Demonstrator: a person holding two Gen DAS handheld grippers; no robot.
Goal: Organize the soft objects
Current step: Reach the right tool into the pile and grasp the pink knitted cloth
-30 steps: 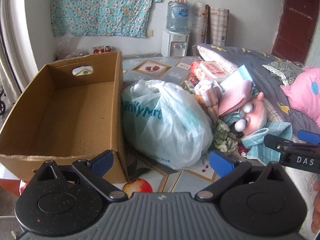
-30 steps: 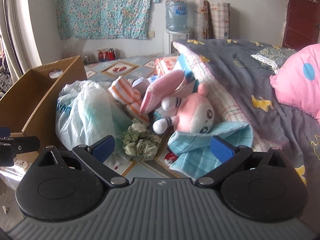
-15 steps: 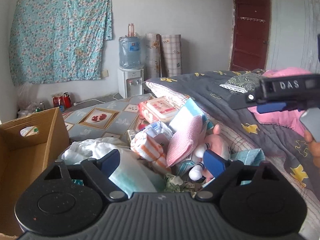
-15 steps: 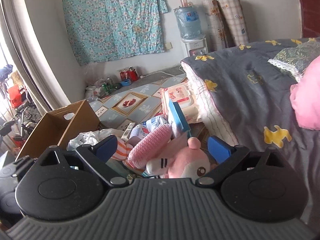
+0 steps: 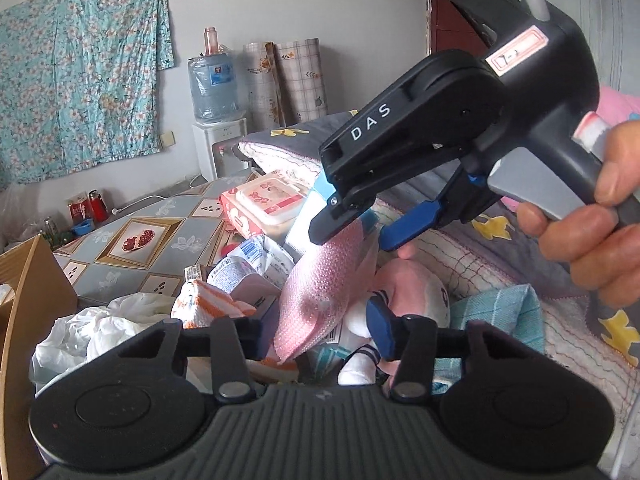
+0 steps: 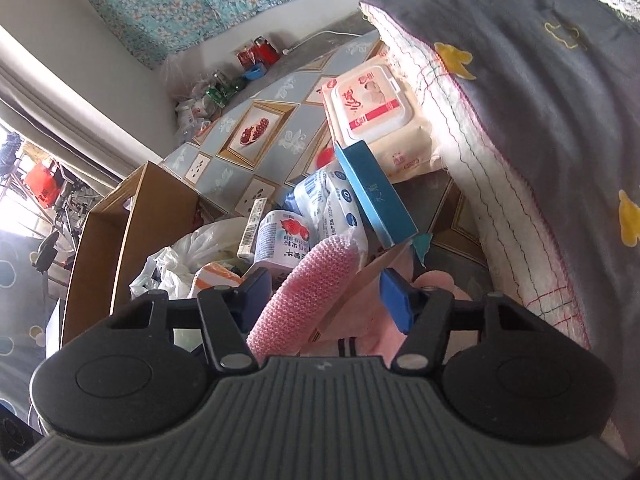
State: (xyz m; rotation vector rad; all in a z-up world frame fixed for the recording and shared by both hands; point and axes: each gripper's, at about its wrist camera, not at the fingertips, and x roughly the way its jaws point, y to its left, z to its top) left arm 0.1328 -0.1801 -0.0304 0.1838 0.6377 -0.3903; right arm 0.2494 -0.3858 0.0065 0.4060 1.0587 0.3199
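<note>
Both claws are closing around the same thing: the pink knitted pad (image 5: 324,284), which is standing on edge in the heap of soft things beside the quilt (image 6: 540,92). The right claw (image 6: 328,300) is straddling the pad's upper end, its blue fingers (image 6: 394,304) on either side with a small gap on each side, so it is not pinching yet. The left claw (image 5: 316,334) is taking the pad's lower end between its fingers, and there too contact is not clear. A second ago both claws were spread wide and back from the heap, the left one over by the cardboard box; now they are both in over the pad. My reading is that sorting is only starting, with this pad as the first pick.

Just behind the pad a pink plush toy (image 5: 412,292) is lying against a blue checked towel (image 5: 504,304). Beyond the pad are a blue box (image 6: 374,192), white packets (image 6: 332,204) and a pack of wet wipes (image 6: 372,108). Left of the pad a striped orange cloth (image 5: 204,306) is leaning on a white plastic bag (image 5: 92,328).

Further left of the pad the cardboard box (image 6: 104,248) is standing open; only its wall and rim are showing, so I cannot tell what it holds. The plastic bag is bulging, its contents hidden.
</note>
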